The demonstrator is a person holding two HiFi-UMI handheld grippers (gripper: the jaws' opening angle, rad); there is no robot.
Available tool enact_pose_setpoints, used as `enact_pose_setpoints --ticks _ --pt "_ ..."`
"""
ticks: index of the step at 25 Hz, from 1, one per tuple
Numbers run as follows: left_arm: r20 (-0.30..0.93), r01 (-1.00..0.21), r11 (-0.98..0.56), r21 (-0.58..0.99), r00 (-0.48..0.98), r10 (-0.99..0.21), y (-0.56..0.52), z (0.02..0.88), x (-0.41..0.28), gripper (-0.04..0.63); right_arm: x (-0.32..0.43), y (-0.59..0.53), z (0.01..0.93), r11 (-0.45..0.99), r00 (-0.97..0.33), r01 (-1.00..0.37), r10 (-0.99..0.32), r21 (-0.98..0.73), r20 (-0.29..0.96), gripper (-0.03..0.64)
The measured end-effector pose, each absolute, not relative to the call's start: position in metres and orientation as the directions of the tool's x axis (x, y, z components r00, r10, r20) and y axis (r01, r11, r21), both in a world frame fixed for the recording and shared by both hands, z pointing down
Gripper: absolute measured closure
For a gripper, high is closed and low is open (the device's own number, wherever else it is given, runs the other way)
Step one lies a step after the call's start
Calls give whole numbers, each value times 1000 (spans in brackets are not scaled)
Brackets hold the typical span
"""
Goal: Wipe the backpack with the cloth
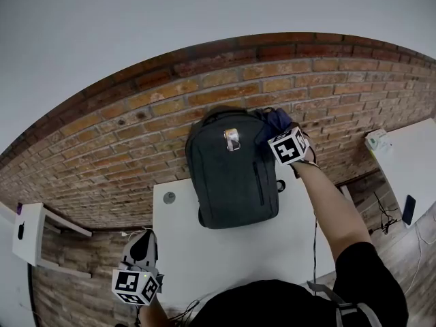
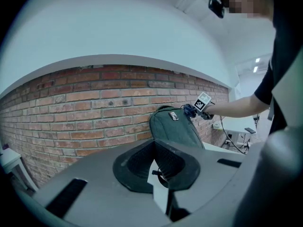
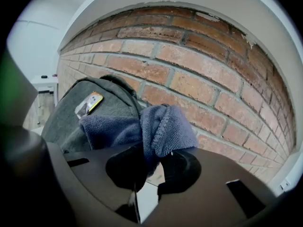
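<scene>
The backpack [image 1: 231, 172] stands upright at the back edge of the white table [image 1: 204, 257], its back against the brick wall [image 1: 122, 142], so we see no room behind it. To its left the tabletop runs to a small round grey disc [image 1: 169, 197] and on to the table's left edge. In front, a wide stretch of white top lies between the pack's base and the near edge.

Our right gripper [image 3: 151, 167] has its jaws pinched on the dark blue cloth [image 3: 156, 126], which bunches against the pack's upper right shoulder, close to the bricks. Our left gripper [image 1: 144, 242] hangs off the table's front left corner, well apart from the pack, jaws drawn together with nothing between them.

Only the head view gives us the table's outline and a second white table [image 1: 409, 155] to the right. The right gripper view alone shows the cloth's folds gripped at the jaws, with the yellow-and-silver tag [image 3: 90, 103] just beyond. The left gripper view shows the pack's tilt toward the wall.
</scene>
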State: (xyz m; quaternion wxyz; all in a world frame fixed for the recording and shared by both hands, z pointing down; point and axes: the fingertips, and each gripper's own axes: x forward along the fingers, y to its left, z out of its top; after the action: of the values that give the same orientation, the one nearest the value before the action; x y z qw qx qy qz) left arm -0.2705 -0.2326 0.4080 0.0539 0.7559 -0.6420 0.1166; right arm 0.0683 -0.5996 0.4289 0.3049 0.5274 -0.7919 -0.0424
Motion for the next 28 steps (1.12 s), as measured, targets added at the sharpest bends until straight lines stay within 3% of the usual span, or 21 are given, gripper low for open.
enact_pose_setpoints --ticks 17,28 --pt "256 -968 -247 -52 226 -940 -242 417 -251 604 83 -539 526 490 -267 -813 -794 316 546 552" --pt "265 -962 -269 -49 248 -932 -249 422 -250 604 94 -495 606 458 -260 -871 -735 176 626 552"
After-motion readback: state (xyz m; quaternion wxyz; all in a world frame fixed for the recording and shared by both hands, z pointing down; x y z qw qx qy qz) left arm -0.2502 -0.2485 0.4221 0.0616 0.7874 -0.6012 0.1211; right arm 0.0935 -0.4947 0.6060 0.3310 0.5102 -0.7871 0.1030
